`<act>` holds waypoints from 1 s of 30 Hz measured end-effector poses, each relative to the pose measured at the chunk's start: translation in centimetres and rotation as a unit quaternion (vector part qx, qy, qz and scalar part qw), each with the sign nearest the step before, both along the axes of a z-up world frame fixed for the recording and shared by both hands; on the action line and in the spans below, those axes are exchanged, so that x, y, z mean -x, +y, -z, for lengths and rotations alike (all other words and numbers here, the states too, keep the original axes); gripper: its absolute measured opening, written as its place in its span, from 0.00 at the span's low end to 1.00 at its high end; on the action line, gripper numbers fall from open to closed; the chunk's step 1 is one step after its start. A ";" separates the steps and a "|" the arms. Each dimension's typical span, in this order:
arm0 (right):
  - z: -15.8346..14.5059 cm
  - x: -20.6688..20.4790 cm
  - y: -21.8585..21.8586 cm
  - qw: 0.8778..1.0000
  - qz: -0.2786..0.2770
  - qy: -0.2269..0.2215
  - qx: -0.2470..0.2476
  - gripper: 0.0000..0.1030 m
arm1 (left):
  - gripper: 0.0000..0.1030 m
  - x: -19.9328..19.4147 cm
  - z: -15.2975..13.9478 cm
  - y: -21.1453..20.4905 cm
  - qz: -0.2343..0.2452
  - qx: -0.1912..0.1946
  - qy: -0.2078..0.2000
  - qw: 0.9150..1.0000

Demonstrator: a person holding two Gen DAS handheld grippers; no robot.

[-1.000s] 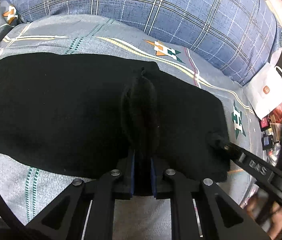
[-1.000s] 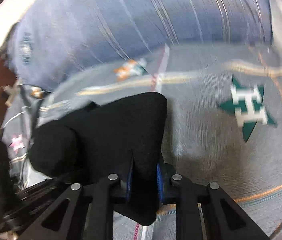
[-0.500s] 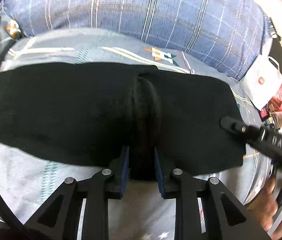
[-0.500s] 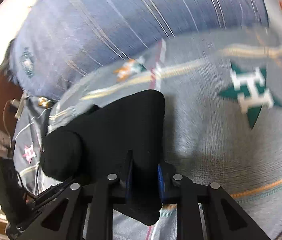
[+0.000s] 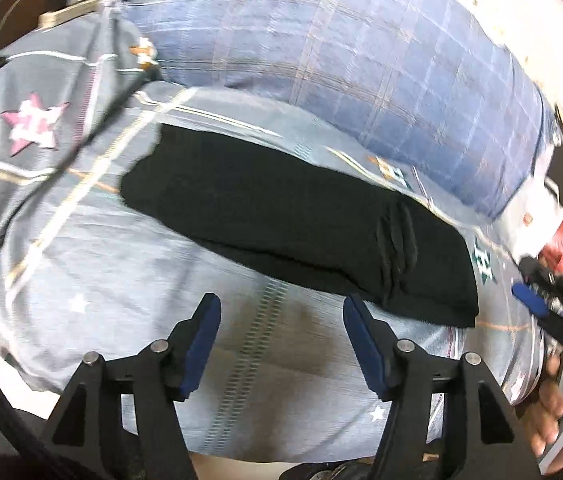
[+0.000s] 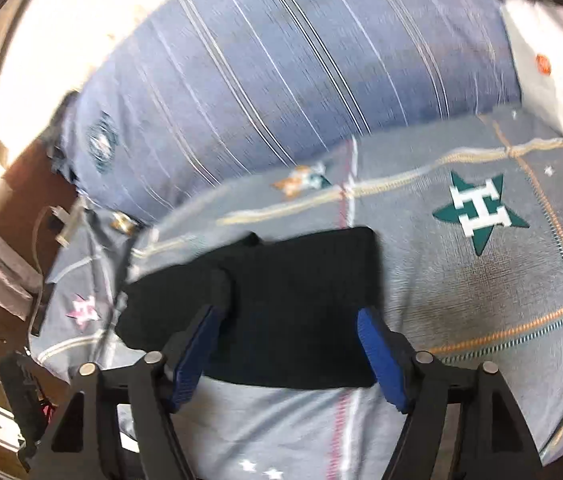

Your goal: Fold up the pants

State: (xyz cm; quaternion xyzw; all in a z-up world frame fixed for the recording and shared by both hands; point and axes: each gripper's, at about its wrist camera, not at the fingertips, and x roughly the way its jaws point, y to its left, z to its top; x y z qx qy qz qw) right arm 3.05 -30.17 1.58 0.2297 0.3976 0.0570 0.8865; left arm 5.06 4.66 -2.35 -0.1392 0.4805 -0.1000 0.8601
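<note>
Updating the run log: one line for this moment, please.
left gripper: open, empty | right gripper: open, empty | black pants: folded, lying flat on bedsheet

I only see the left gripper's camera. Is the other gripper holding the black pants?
Observer: No. The right gripper is open, with nothing pinched between its fingers.
Operator: So where is it?
Observer: It points at the pants. Their near edge shows between its two blue pads.
Operator: Is that end of the pants neat?
Observer: Its right edge looks straight. A whole green star sits apart from it on the bedspread.
</note>
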 end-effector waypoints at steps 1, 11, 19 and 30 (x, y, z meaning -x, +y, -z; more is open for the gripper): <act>-0.3 0.3 0.9 1.000 -0.014 -0.008 -0.006 0.73 | 0.63 -0.1 0.0 1.2 -0.009 0.006 0.005 1.000; 0.8 -1.6 9.1 0.993 -0.106 0.001 -0.055 0.73 | 0.63 -1.9 1.0 9.6 -0.101 0.079 0.042 0.991; 2.1 -4.6 15.2 0.985 -0.162 0.016 -0.053 0.73 | 0.61 -6.5 4.1 11.5 -0.119 0.138 0.096 0.979; 3.6 -9.5 18.3 0.986 -0.166 0.011 -0.029 0.69 | 0.58 -10.9 6.9 9.2 -0.108 0.123 0.109 0.980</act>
